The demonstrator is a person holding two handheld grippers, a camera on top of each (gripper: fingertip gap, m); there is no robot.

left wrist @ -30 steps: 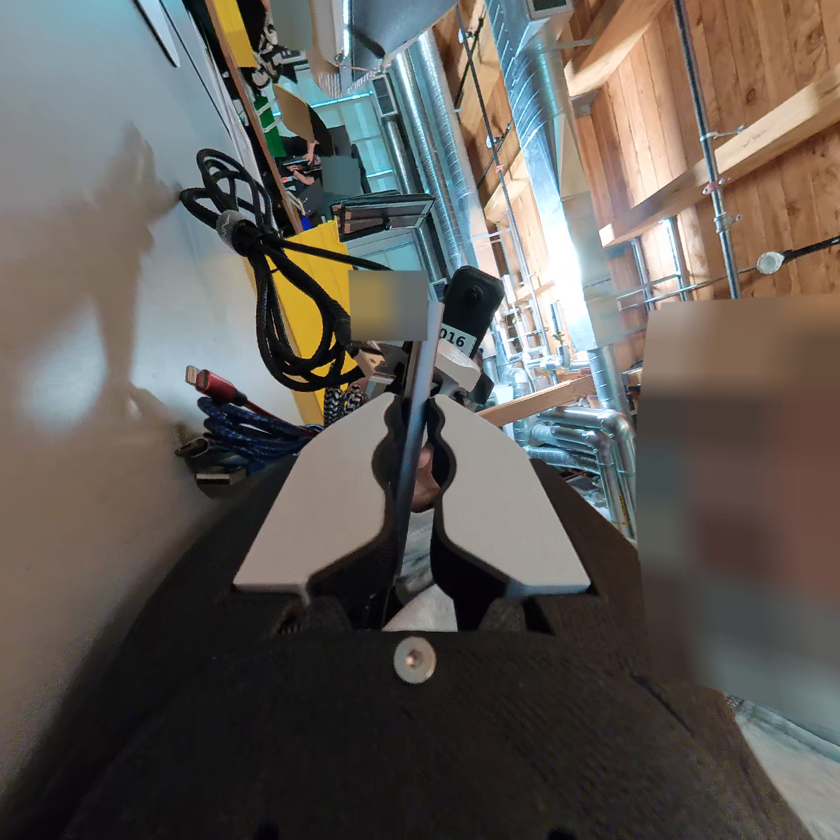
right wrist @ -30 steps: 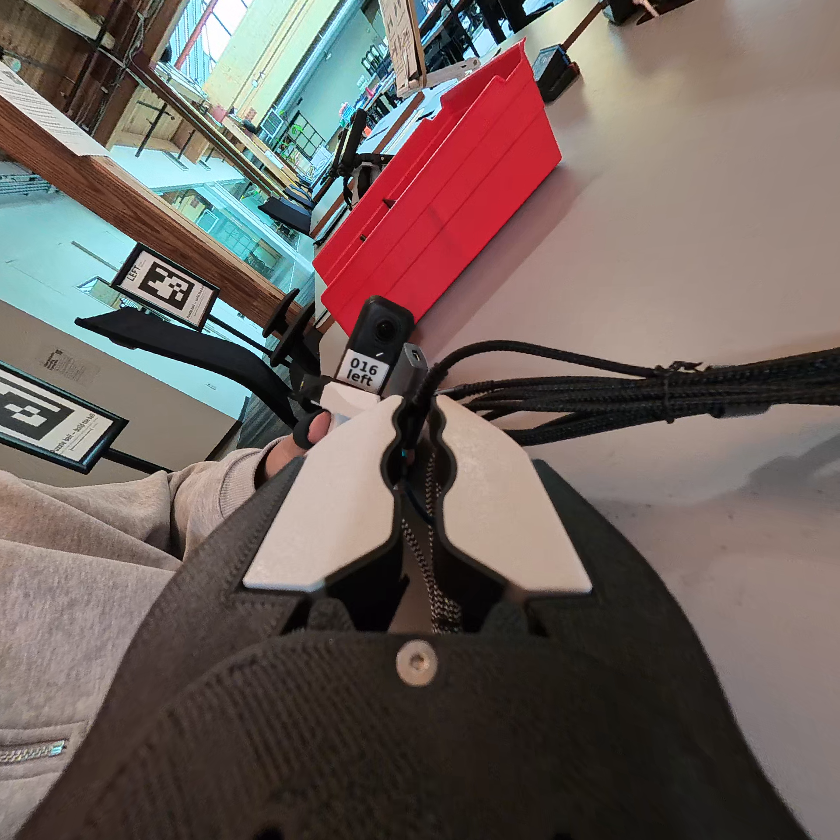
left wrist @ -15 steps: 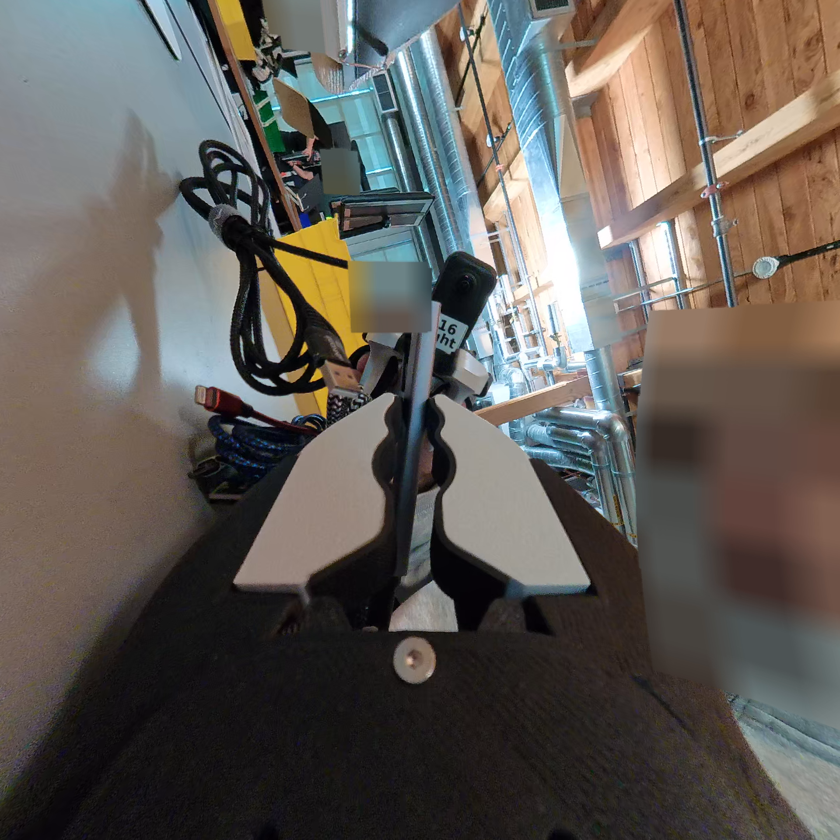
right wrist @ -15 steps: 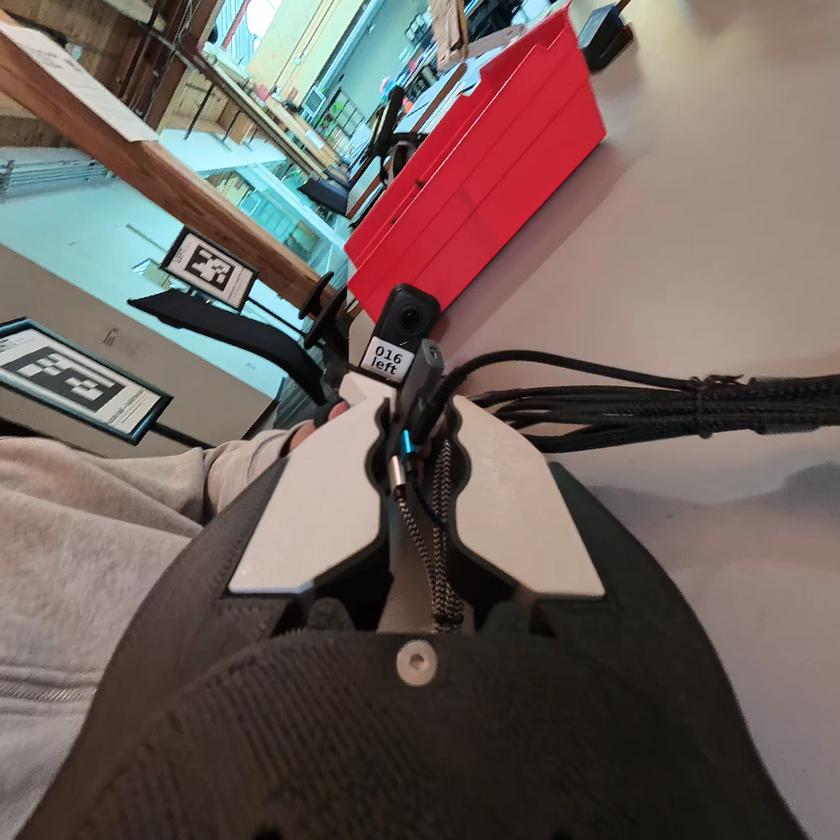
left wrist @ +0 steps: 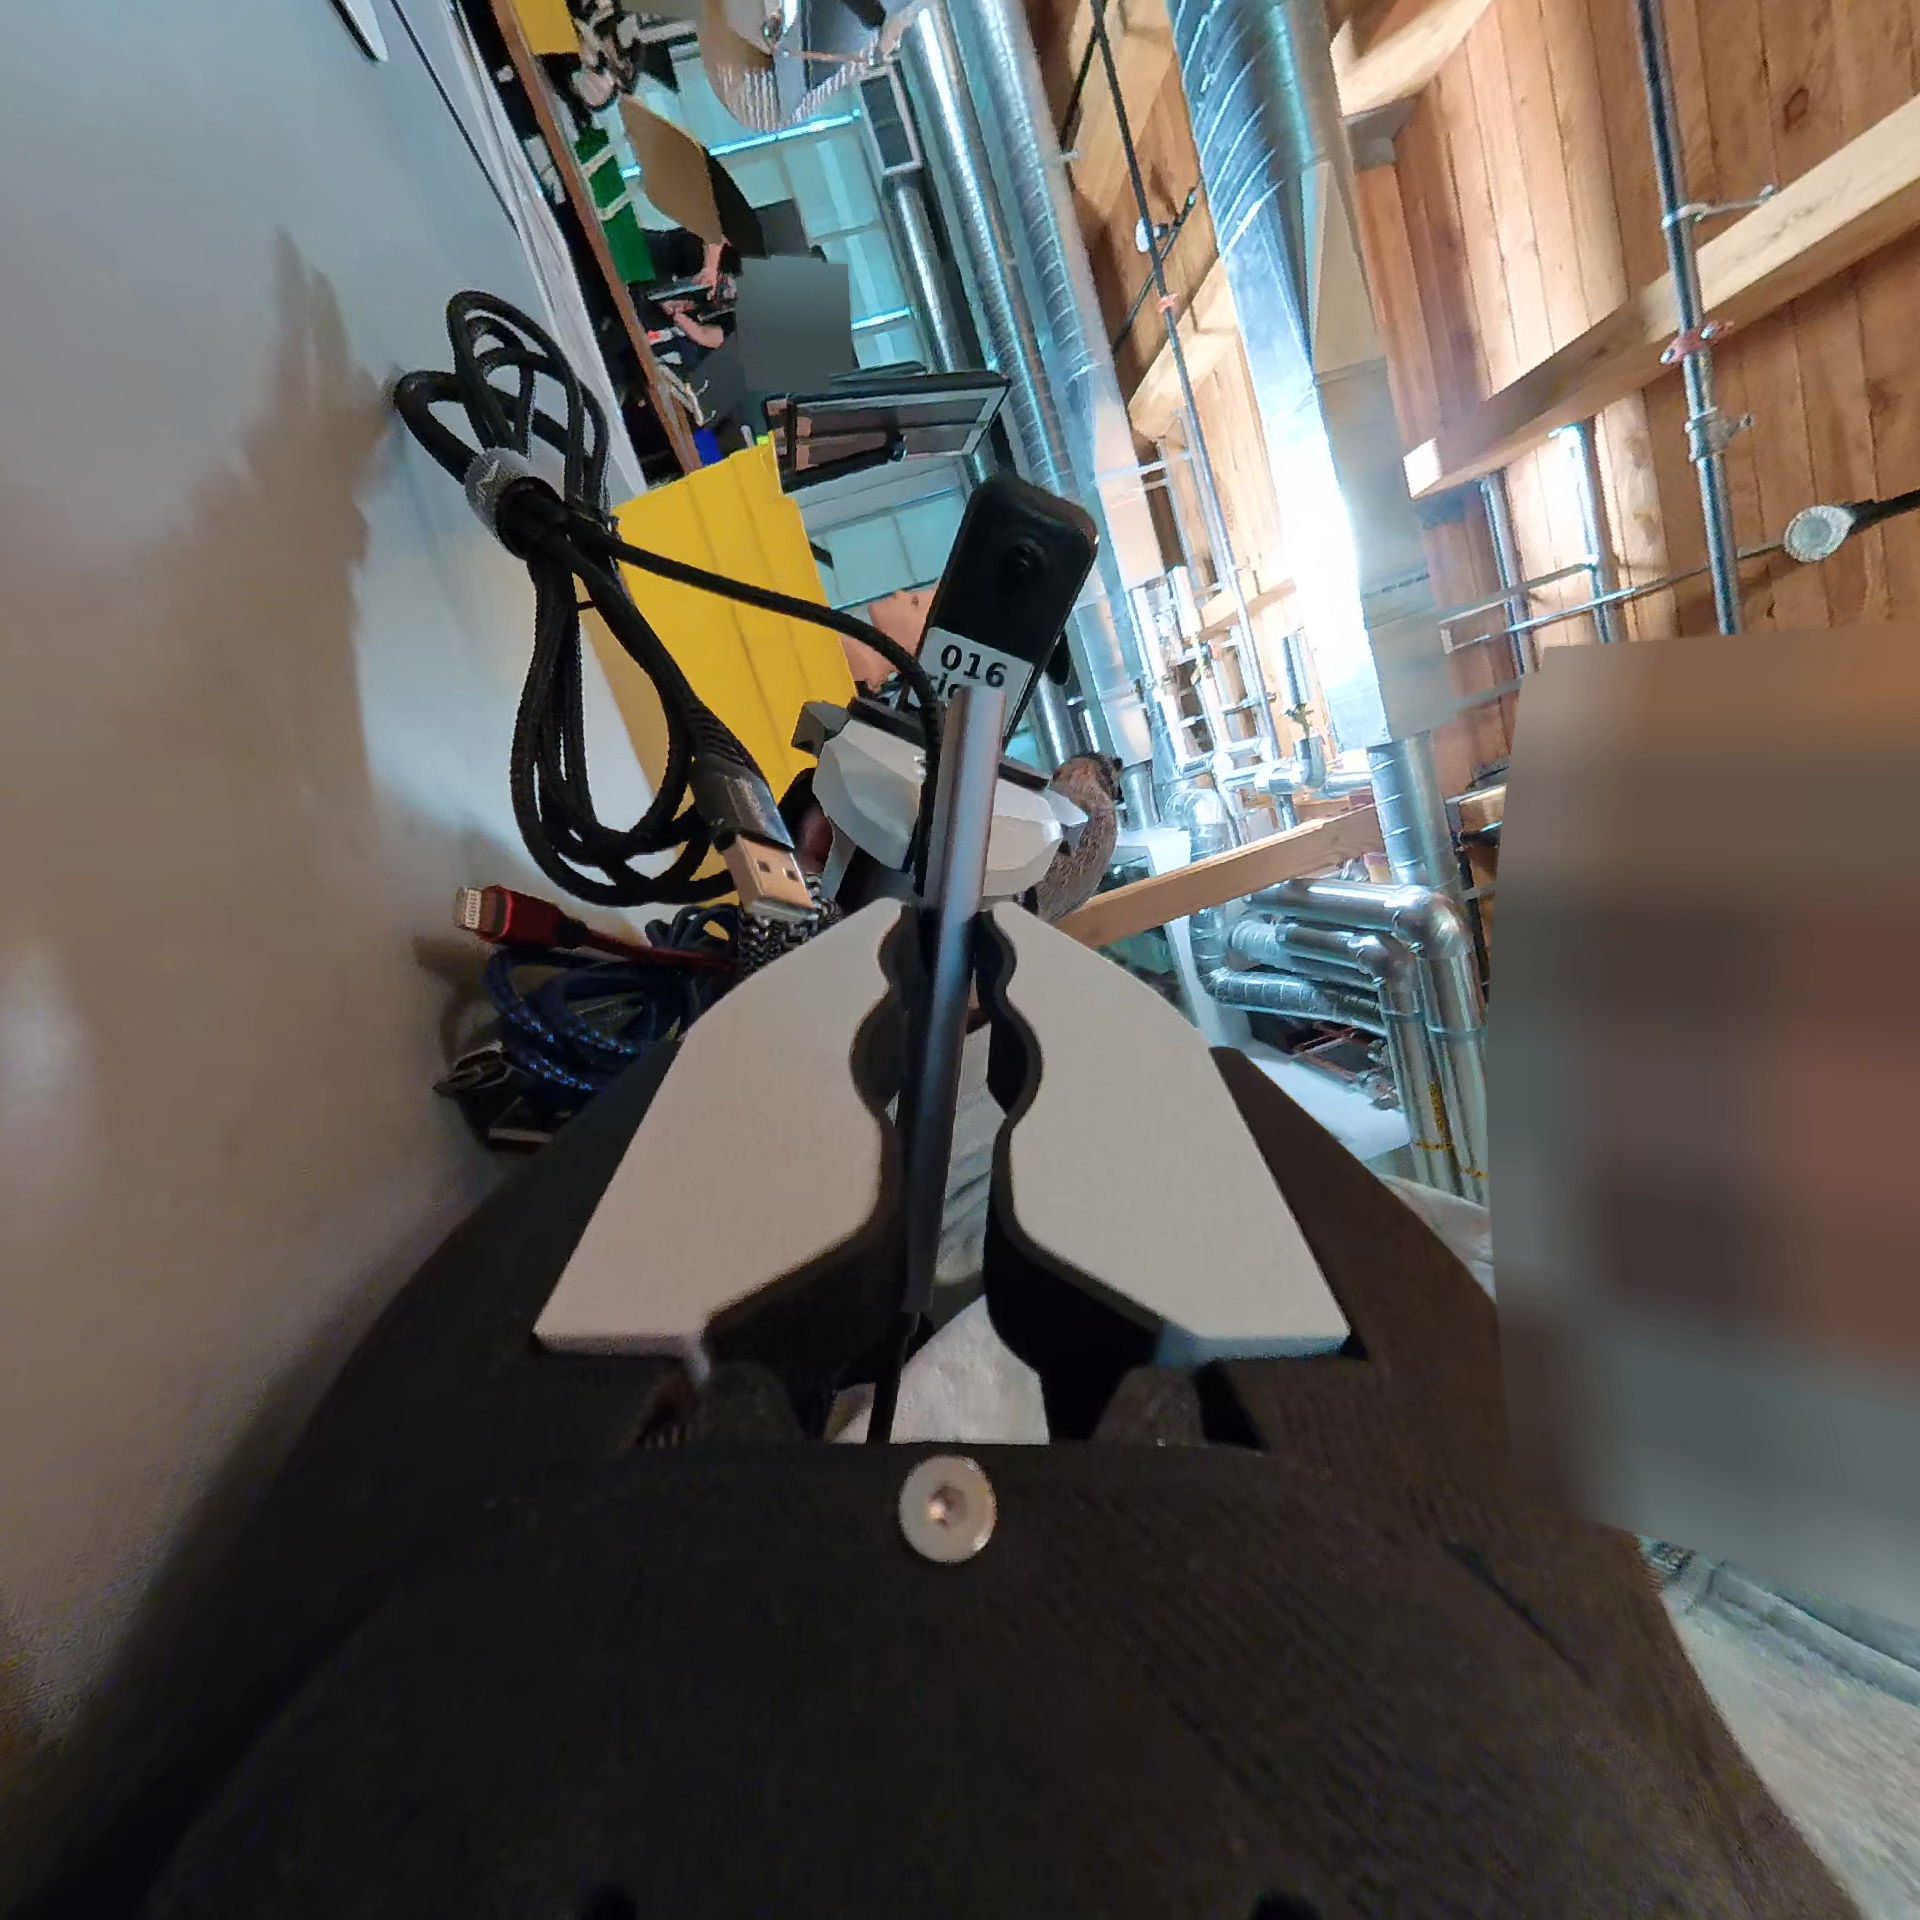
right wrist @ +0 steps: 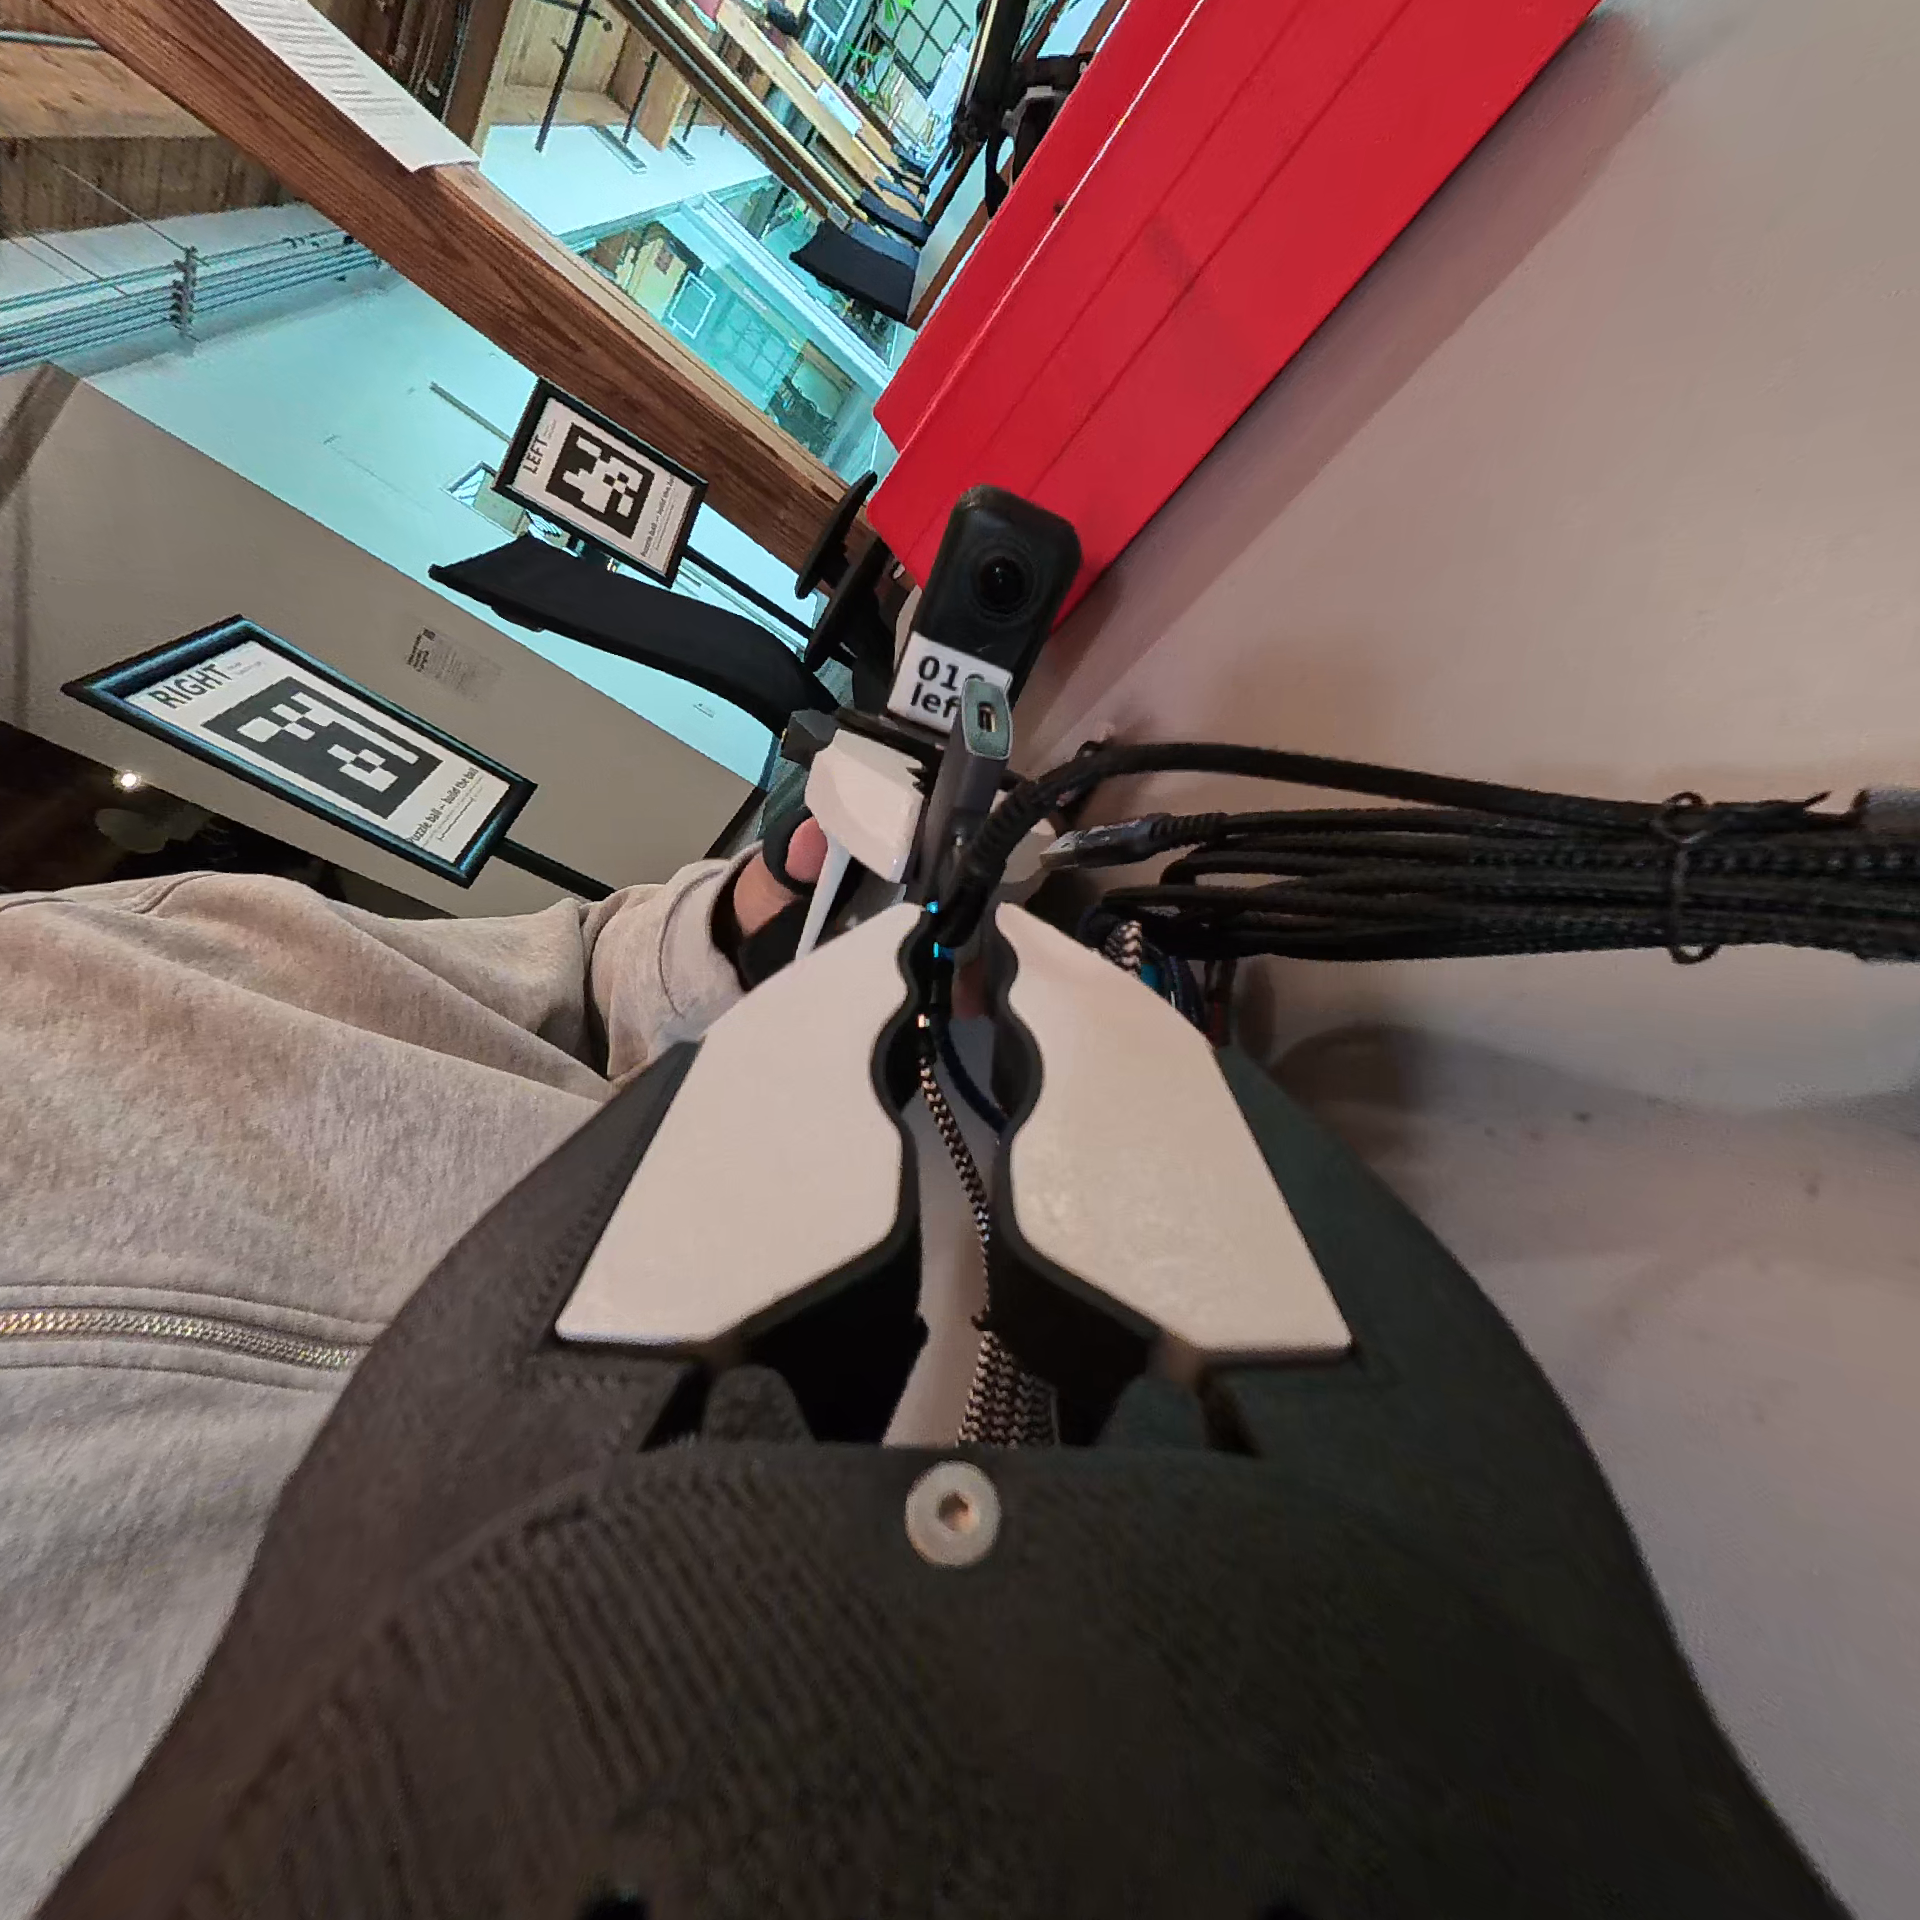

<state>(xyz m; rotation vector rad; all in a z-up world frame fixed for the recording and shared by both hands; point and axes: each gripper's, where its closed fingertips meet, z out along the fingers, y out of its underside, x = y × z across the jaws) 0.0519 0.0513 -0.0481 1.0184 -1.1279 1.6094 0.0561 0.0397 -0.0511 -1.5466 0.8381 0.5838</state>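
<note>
My left gripper (left wrist: 945, 914) is shut on a flat grey adapter (left wrist: 951, 997), seen edge-on and sticking out past the fingertips. A thin black cord trails from its rear. My right gripper (right wrist: 956, 914) is shut on a black-and-white braided cable (right wrist: 971, 1174). The two grippers face each other, tips almost touching. In the right wrist view the grey adapter (right wrist: 977, 769) rises from the left gripper (right wrist: 873, 800) with an open port at its end. The braided cable's plug end meets the adapter's lower part. I cannot tell whether it is inserted.
A tied black cable bundle (left wrist: 551, 644) with a metal USB plug (left wrist: 769, 862) lies on the pale table, also in the right wrist view (right wrist: 1455, 873). Red-tipped (left wrist: 509, 914) and blue braided cables (left wrist: 561, 1029) lie beside it. There is a yellow bin (left wrist: 727, 623), a red bin (right wrist: 1195, 260) and a person's grey sleeve (right wrist: 260, 1039).
Both grippers have tilted while staying shut. The adapter now stands farther past the right fingertips, and the black bundle's USB plug has swung into view near the tips.
</note>
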